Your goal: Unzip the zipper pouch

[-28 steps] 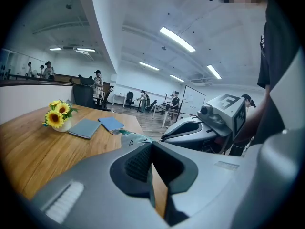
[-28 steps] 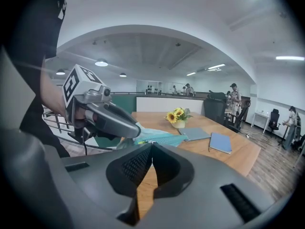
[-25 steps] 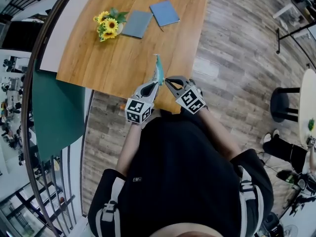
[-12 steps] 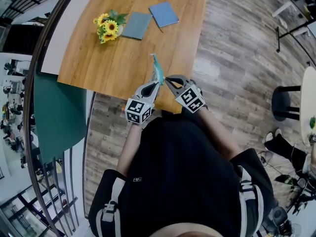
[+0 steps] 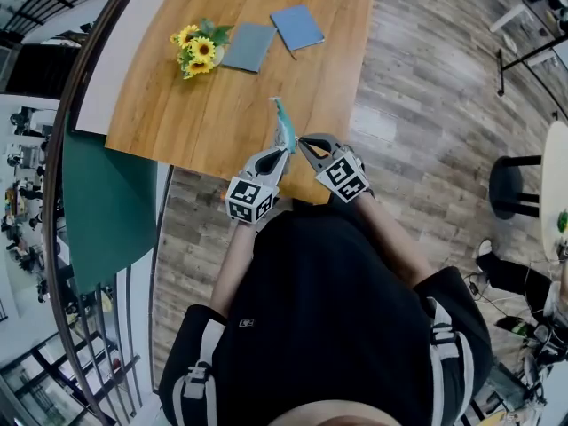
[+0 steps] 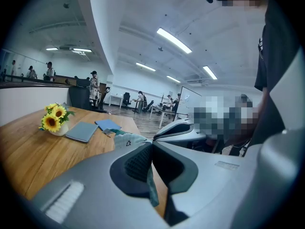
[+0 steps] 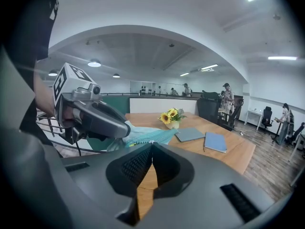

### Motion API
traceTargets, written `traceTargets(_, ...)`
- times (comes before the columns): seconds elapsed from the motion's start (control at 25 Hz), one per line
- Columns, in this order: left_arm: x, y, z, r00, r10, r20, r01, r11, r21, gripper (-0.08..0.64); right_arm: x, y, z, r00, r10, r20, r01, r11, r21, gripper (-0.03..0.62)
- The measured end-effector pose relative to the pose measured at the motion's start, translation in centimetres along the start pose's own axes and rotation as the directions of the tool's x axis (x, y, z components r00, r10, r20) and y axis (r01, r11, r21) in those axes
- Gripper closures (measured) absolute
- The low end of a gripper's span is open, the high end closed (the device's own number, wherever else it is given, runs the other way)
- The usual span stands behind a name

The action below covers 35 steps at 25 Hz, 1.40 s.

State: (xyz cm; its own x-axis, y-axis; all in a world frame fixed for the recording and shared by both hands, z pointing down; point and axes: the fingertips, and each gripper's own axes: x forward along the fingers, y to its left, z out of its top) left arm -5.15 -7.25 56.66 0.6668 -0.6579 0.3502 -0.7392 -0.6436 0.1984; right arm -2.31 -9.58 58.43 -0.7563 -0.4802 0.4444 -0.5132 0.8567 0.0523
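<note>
One zipper pouch (image 5: 283, 124) is what we care about. It is thin and teal, and it is held up on its edge in the air over the near side of the worktop (image 5: 222, 105), not lying on it.

The left hand-held gripper (image 5: 280, 153) is squeezed tight on the near end of the pouch, and a strip of teal cloth shows between its jaws. The right hand-held gripper (image 5: 302, 141) has its jaws pressed together too, with the tips right at the pouch's edge. We think the zipper pull is there, but it is too small for us to see.

To do this step well, we think the left side should hold firm and stay put. The right side should pull slowly, straight along the zipper line and away from the left. The cloth should stay tight — a loose pouch may bunch up and jam. If the pull slips out, we should grab it again, not tug harder.

Both grippers point forward and a little down, with their tips nearly touching. The arms are bent and tucked close to the body.

Some sunflowers (image 5: 197, 47) and two notebooks (image 5: 248, 43) lie at the far side, well apart from the pouch.
</note>
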Motion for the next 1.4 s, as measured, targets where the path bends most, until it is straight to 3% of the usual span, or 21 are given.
traceTargets(1.4, -0.7, -0.1, 0.1, 1.0, -0.022, -0.012, 0.022, 1.0, 0.01, 0.555, 1.2, -1.7, 0.3, 0.999, -0.037, -0.002, 0.037, 0.999, 0.024, 0.586)
